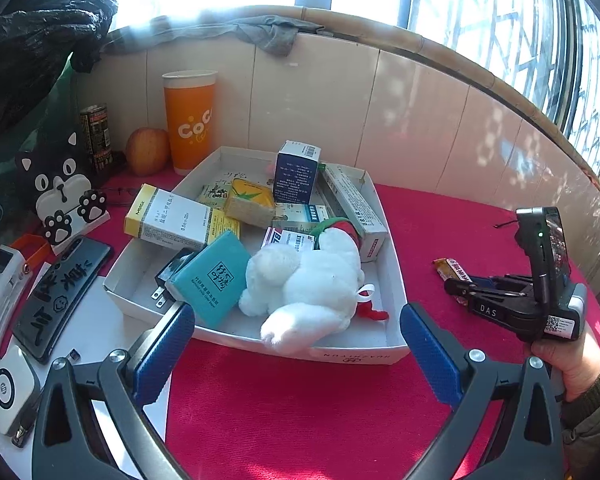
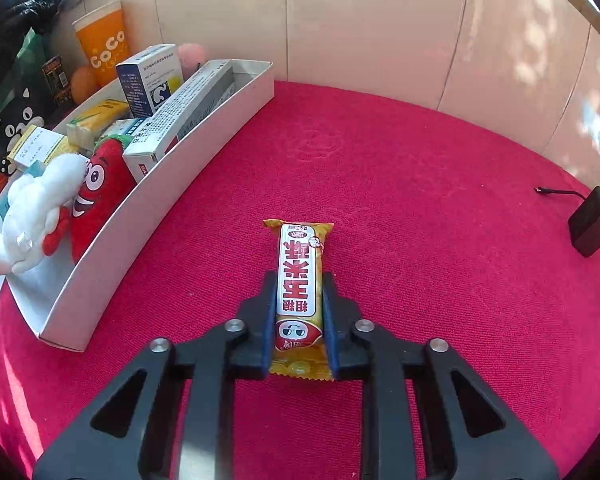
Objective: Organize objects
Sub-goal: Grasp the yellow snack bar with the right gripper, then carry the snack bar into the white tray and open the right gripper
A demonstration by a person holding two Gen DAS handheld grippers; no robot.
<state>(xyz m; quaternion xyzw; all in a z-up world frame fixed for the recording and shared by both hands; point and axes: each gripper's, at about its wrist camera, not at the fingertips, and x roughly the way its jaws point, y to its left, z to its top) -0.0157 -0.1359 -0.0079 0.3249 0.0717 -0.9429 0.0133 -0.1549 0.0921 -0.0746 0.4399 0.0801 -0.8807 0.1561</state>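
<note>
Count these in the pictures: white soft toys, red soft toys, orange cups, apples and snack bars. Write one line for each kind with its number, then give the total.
white soft toy: 1
red soft toy: 1
orange cup: 1
apple: 1
snack bar: 1
Total: 5

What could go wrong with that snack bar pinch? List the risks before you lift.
1. The right tool is shut on the near half of the snack bar, so the free far end may droop or slip out on lifting.
2. The white box is crowded; the white plush lies along its near wall, so a dropped bar could land on it and slide off.
3. The squeeze may crush the bar.
</note>
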